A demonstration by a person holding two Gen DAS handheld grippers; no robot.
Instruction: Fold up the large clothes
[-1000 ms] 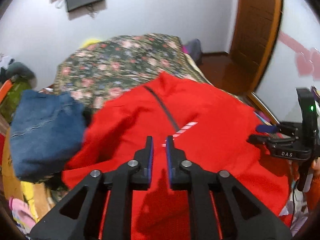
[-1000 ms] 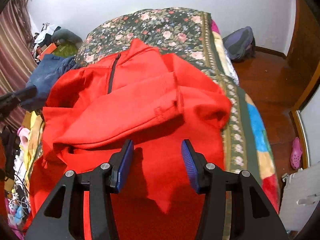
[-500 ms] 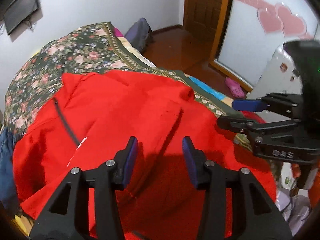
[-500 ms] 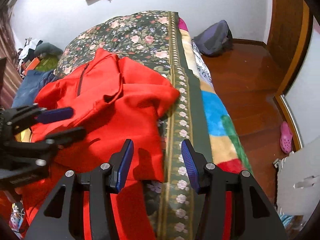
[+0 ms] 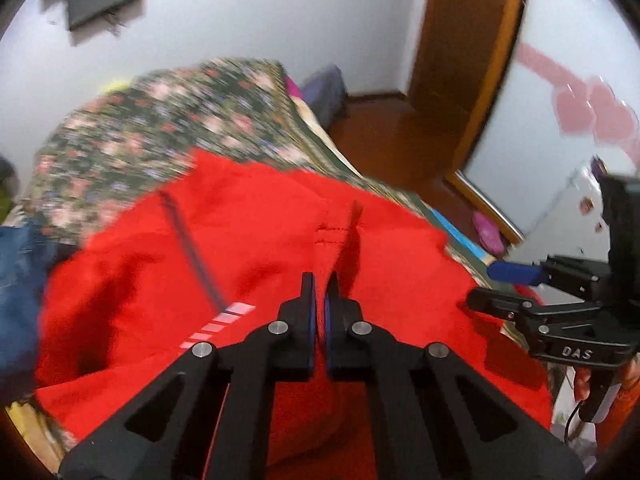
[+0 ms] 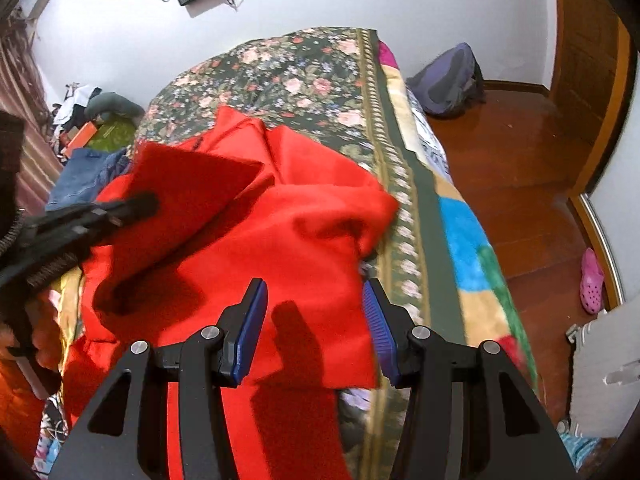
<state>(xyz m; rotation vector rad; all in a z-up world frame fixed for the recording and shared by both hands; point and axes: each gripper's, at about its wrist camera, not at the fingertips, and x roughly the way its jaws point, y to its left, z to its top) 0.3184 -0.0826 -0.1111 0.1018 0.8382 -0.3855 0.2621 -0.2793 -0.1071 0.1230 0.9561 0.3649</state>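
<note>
Left wrist view
- Your left claw (image 5: 319,294): fingers pressed together, pointing down at the red jacket (image 5: 260,264). Red cloth shows in the thin slit between the pads and a raised fold stands just past the tips; you can't confirm a pinch from here because of blur.
- Jacket: spread over the near half of the bed (image 5: 160,120), dark zipper (image 5: 192,252) running from the collar toward you, a pink-and-white striped tag (image 5: 218,322) at its near end.
- Your right claw (image 5: 516,288): at the right edge, over the jacket's right side, one blue pad visible; your fingers wrap the handle below it.
- Left edge: blue jeans (image 5: 20,280), touching the jacket's left side.
- Far right: wooden door (image 5: 460,60), purple backpack (image 5: 324,92) on the floor by the bed.

Right wrist view
- Your right claw (image 6: 316,312): fingers spread, nothing between the pads. It hangs above the jacket's near right edge, not touching.
- Jacket (image 6: 280,232): on the left and middle of the bed, bunched; a flat panel is lifted at the left, by the left claw (image 6: 136,204).
- Left claw: blurred, tip buried against that lifted panel; grip can't be told from this side.
- Bed (image 6: 424,200): flowered cover far, bright blocks of colour along the near right edge.
- Jeans (image 6: 84,176): far left, beside the jacket.
- Floor right: pink clog (image 6: 592,280); backpack (image 6: 448,80) far, against the wall.
</note>
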